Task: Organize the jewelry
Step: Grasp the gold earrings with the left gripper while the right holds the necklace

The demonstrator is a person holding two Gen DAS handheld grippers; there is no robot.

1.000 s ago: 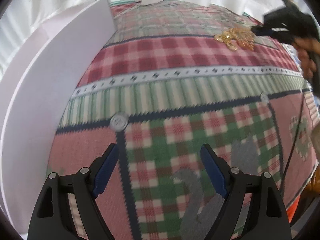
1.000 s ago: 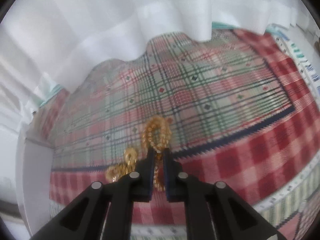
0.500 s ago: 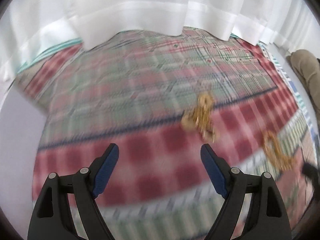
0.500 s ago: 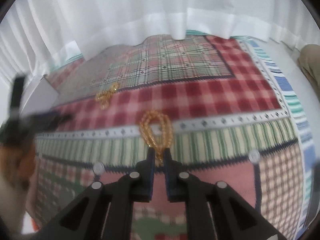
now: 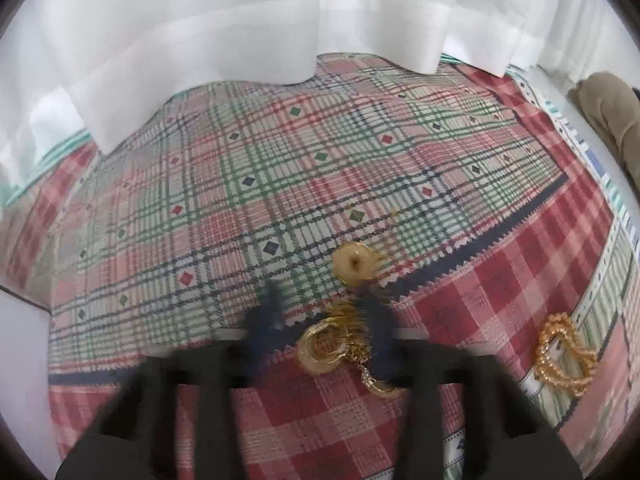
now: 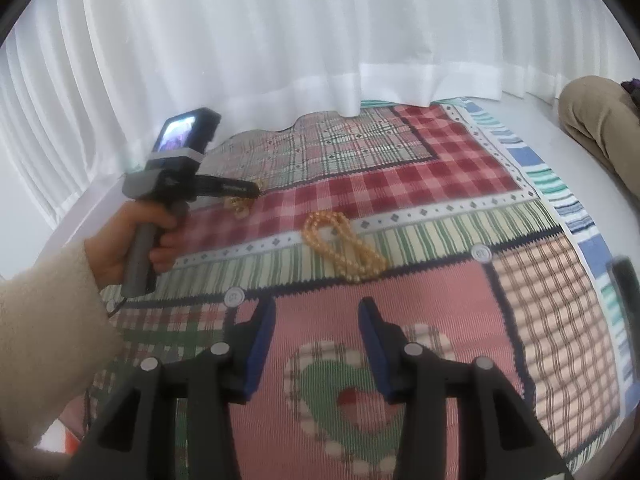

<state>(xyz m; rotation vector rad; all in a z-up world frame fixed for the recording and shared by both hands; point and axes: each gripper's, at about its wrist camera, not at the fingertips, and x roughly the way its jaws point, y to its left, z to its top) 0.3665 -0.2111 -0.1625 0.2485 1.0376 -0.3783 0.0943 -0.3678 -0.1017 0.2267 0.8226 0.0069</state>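
Note:
A tangle of gold jewelry (image 5: 332, 344), hoops and fine chains, lies on the patchwork quilt (image 5: 280, 200), with a round gold piece (image 5: 354, 266) just beyond it. My left gripper (image 5: 320, 308) is motion-blurred with its fingers either side of the tangle. In the right wrist view the left gripper (image 6: 256, 190) has its tips together down on that gold jewelry (image 6: 240, 206). A gold beaded necklace (image 6: 344, 248) lies loose on the quilt, also seen as the beaded necklace (image 5: 564, 354) to the right of the tangle. My right gripper (image 6: 316, 312) is opening, with nothing between its fingers, just short of the necklace.
A white curtain (image 6: 320, 40) hangs along the quilt's far edge. A white board (image 5: 20, 360) stands at the left. A person's hand (image 6: 132, 240) and cream sleeve (image 6: 44, 320) hold the left gripper. A khaki-clad knee (image 6: 600, 120) rests at the right.
The left gripper swung over to the gold tangle and closed from wide open. The right gripper carried the beaded necklace toward me, laid it on the quilt and opened.

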